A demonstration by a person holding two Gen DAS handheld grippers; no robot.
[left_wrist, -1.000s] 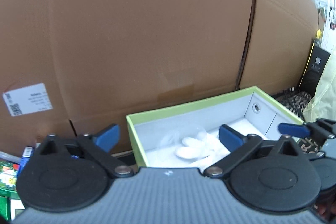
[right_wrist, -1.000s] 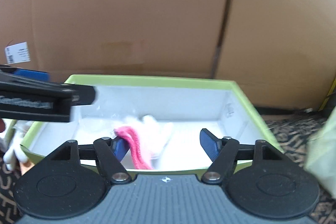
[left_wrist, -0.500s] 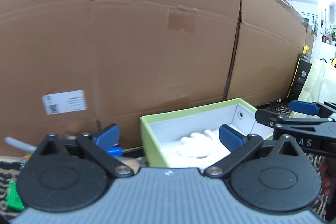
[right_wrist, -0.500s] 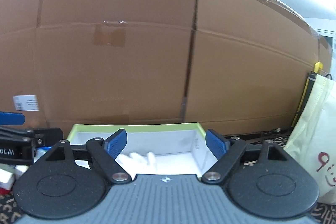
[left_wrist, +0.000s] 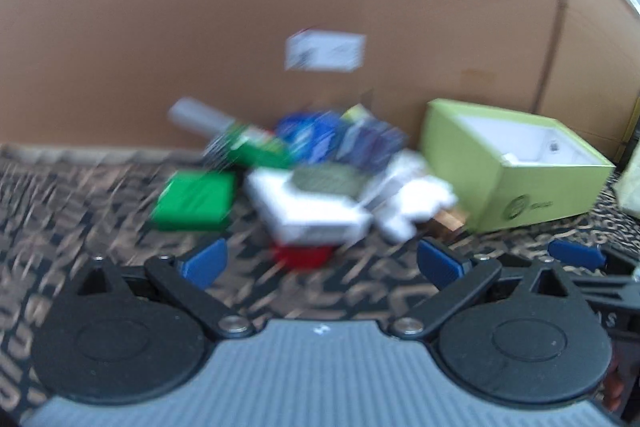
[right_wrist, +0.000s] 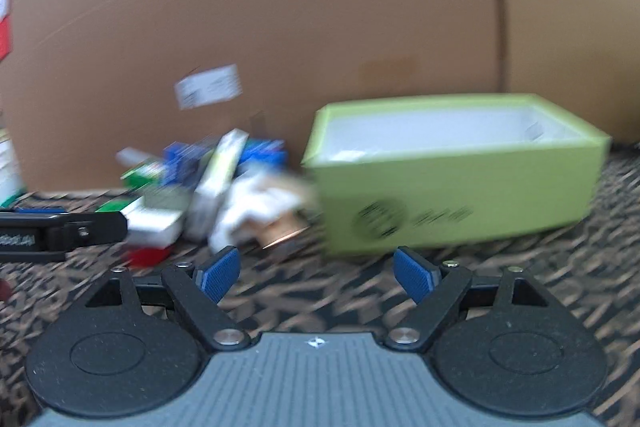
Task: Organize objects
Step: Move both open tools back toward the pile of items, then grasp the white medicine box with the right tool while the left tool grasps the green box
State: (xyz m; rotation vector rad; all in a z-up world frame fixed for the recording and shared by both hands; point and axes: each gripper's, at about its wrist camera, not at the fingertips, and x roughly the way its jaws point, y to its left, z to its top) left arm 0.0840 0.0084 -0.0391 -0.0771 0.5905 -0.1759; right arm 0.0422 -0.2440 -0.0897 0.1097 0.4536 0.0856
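A lime-green open box (left_wrist: 516, 163) (right_wrist: 452, 183) with a white inside stands on the patterned cloth at the right. Left of it lies a blurred pile of small packages: a green packet (left_wrist: 194, 201), a white box (left_wrist: 308, 207), a white glove (left_wrist: 416, 201) (right_wrist: 256, 207), blue packets (left_wrist: 340, 141) and a small red thing (left_wrist: 304, 255). My left gripper (left_wrist: 322, 263) is open and empty, low over the cloth in front of the pile. My right gripper (right_wrist: 316, 273) is open and empty in front of the green box.
A tall brown cardboard wall (left_wrist: 280, 7) (right_wrist: 320, 27) with a white label (left_wrist: 324, 51) stands close behind everything. The dark patterned cloth (right_wrist: 320, 311) covers the surface. The other gripper's finger shows at the left edge of the right wrist view (right_wrist: 60, 229).
Both grippers have pulled back and down from above the green box. The box now sits farther away and the pile of packages has come into view. Both stay open.
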